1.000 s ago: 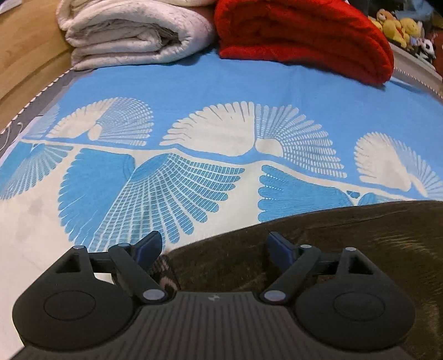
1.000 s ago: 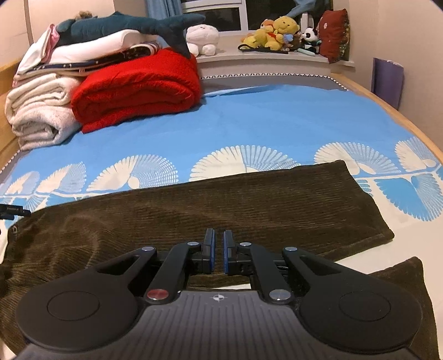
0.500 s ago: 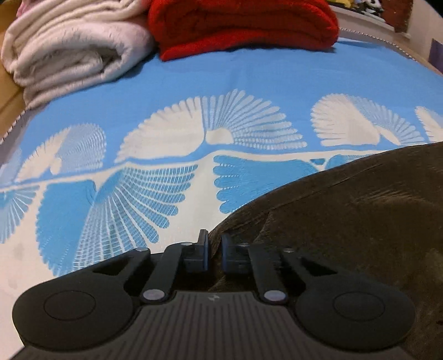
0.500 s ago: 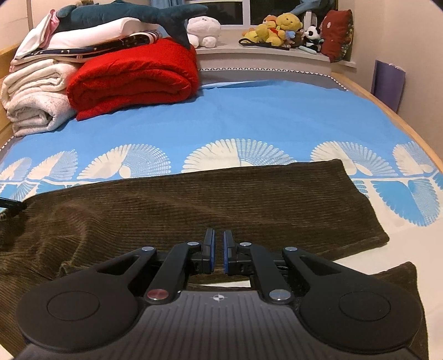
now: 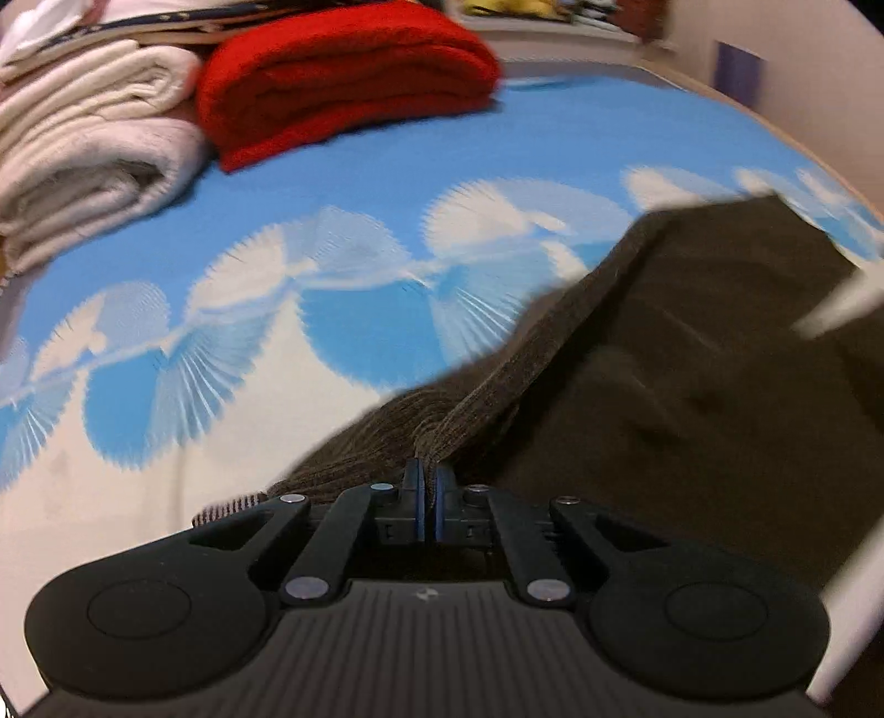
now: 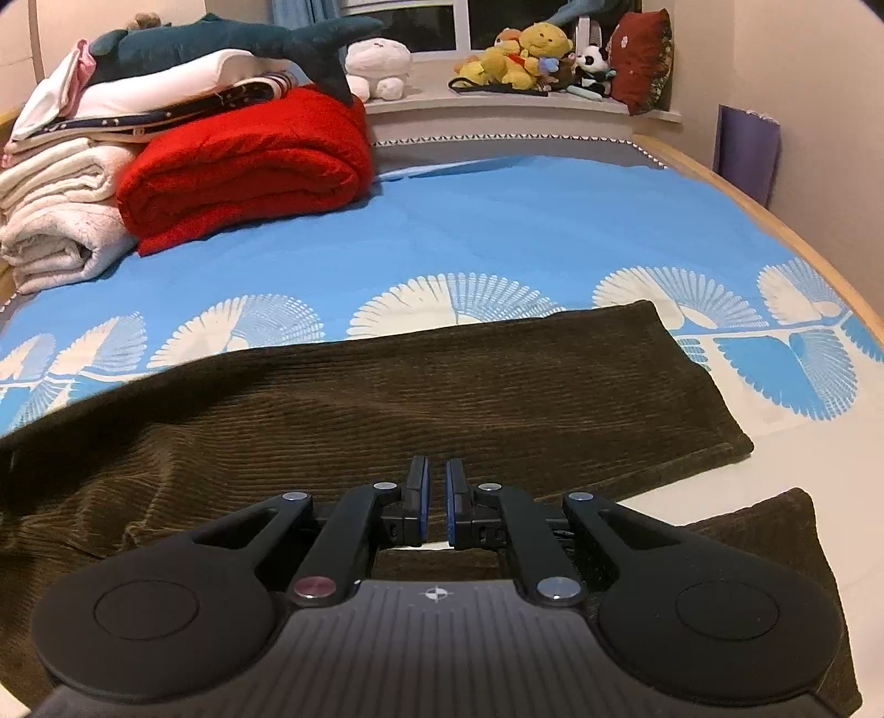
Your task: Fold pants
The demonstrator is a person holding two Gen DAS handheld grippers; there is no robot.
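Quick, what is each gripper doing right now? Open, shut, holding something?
Left gripper: shut on a raised fold of the brown pants.
Right gripper: shut; whether it pinches the pants cannot be told.

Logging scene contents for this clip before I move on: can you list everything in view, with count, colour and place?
pants: one, dark brown corduroy, spread across the near part of the bed
bedsheet: one, blue with white fan pattern, covering the bed
red blanket: one, folded, far left of the bed
white blankets: a folded stack, cream, left of the red blanket
shark plush: one, dark blue-grey, on top of the bedding pile
soft toys: several, yellow, white and other colours, on the window ledge
cushion: one, dark red, right end of the ledge
left gripper: black, shut on a fold of the pants
right gripper: black, shut, over the pants; whether it pinches cloth is unclear
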